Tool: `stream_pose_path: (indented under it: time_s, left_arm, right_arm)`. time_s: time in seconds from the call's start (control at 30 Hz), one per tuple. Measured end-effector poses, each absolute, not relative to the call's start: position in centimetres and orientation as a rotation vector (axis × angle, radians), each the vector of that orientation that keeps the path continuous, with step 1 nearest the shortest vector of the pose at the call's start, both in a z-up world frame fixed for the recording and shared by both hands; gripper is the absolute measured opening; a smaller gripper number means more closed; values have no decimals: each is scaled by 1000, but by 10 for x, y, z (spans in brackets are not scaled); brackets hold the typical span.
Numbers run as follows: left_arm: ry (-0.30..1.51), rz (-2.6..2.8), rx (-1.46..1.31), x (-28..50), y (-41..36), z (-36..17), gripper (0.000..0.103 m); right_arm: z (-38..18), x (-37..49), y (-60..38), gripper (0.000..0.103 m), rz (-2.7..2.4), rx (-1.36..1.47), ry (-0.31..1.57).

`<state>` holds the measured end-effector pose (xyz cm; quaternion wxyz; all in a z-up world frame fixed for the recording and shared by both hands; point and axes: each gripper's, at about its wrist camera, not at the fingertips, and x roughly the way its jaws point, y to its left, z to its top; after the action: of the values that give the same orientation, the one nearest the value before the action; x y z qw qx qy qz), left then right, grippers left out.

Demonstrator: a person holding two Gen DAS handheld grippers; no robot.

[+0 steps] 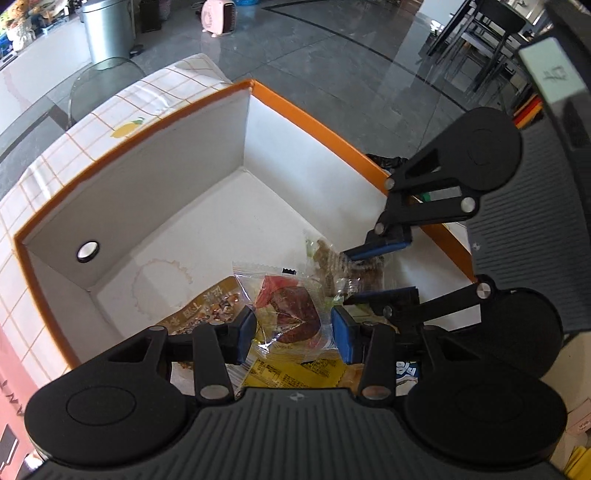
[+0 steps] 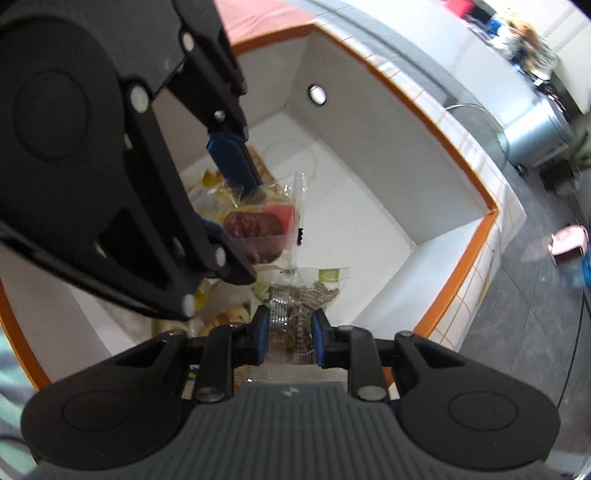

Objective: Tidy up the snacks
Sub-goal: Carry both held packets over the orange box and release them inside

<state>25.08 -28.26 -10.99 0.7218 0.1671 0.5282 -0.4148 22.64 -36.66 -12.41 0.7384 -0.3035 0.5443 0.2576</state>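
My left claw [image 1: 293, 332] pinches clear-wrapped red-brown snack packet [image 1: 291, 306]; right claw [image 2: 287, 338] pinches clear biscuit packet [image 2: 295, 306]. Both light, crinkly, slippery, crushable; I'd grip sealed edges, gently, over orange-rimmed box [image 1: 122, 192].

a steel bin [image 1: 108, 31] and a pink heater [image 1: 219, 16] stand on the grey tiled floor [image 1: 332, 55]; dark chairs [image 1: 480, 33] sit further off.

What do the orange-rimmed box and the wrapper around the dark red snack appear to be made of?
Box: likely rigid paperboard, matte white inside; flat folded corners, a ring-shaped stain on the floor. Snack wrapper: thin clear glossy plastic film; crinkles, glints and a serrated edge, contents visible through it. The left gripper straddles it.
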Motion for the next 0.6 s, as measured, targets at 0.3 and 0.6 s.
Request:
stream_pose_path:
  time_s: [0.3, 0.6]
  left_arm:
    - [1201, -913, 360, 257, -282, -123, 53]
    - [1160, -859, 324, 253, -271, -106, 64]
  right_arm:
    - [-126, 219, -371, 24, 601, -701, 1154]
    - [-105, 207, -355, 39, 584, -707, 1140]
